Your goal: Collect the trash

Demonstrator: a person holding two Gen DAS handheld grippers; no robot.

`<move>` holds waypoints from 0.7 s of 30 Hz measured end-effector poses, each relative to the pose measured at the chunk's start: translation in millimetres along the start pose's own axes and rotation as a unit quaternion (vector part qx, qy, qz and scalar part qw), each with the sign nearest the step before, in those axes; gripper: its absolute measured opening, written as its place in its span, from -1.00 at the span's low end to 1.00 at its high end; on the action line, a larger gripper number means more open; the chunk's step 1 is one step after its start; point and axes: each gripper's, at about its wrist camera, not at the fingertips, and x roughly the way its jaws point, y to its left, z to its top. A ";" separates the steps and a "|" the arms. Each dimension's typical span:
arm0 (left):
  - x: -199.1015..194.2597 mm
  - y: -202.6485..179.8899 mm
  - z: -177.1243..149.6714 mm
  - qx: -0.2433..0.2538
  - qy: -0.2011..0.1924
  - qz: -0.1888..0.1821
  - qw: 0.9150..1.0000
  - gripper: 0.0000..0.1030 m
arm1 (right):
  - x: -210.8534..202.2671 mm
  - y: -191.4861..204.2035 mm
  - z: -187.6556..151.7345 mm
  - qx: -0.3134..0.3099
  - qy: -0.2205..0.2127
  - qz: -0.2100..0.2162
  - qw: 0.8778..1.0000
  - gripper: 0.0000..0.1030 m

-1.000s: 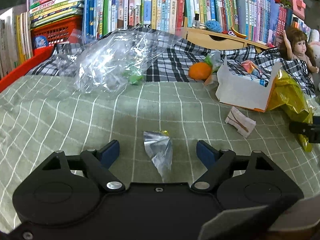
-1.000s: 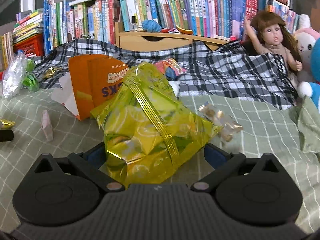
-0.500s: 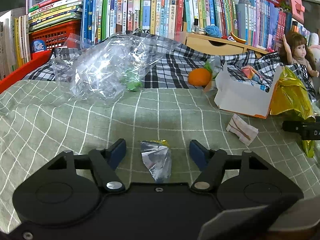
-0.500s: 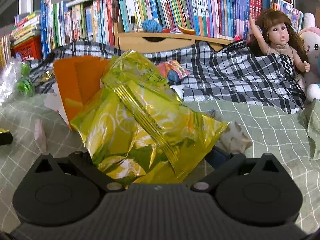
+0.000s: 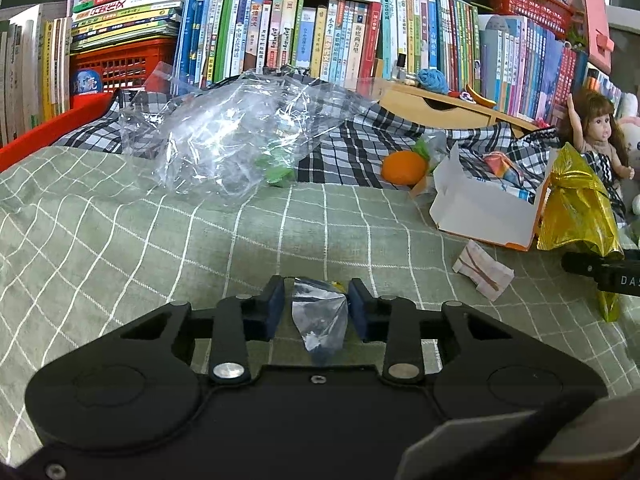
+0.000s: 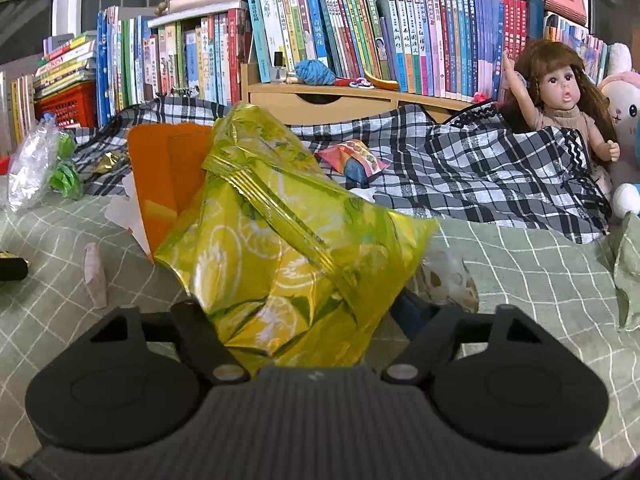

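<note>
Pinching the silver foil wrapper [image 5: 318, 320], your left gripper [image 5: 316, 308] has just narrowed until both pads touch it on the green checked bedspread [image 5: 160, 248]; it's light and crinkly, so grip mid-body. Your right gripper [image 6: 304, 320] has been closing around the yellow snack bag [image 6: 288, 248].

We see a doll [image 6: 560, 104] at two o'clock, sitting on a checked blanket [image 6: 480, 176]. Rows of books [image 6: 360, 32] stand at twelve o'clock, above a blue yarn ball [image 6: 316, 73].
</note>
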 end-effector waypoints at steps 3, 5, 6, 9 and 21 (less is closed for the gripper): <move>-0.3 1.3 -0.3 -0.006 0.000 -0.002 1.000 -0.49 | -0.2 0.0 0.5 0.000 0.000 0.004 1.000 0.33; -0.6 1.9 -0.3 -0.009 0.001 -0.002 1.000 -0.49 | -0.3 0.9 0.6 -0.003 0.000 0.002 1.000 0.26; -0.7 1.9 -0.4 -0.009 0.001 -0.002 1.000 -0.49 | -0.8 1.2 0.2 -0.004 0.000 0.003 1.000 0.24; -0.9 1.6 -0.3 -0.009 0.001 -0.002 1.000 -0.49 | -1.7 1.3 -0.1 -0.002 -0.003 0.004 1.000 0.20; -5.4 6.2 -0.4 -0.029 0.001 -0.002 1.000 -0.49 | -5.2 -1.8 -2.2 0.015 -0.007 0.010 1.000 -0.01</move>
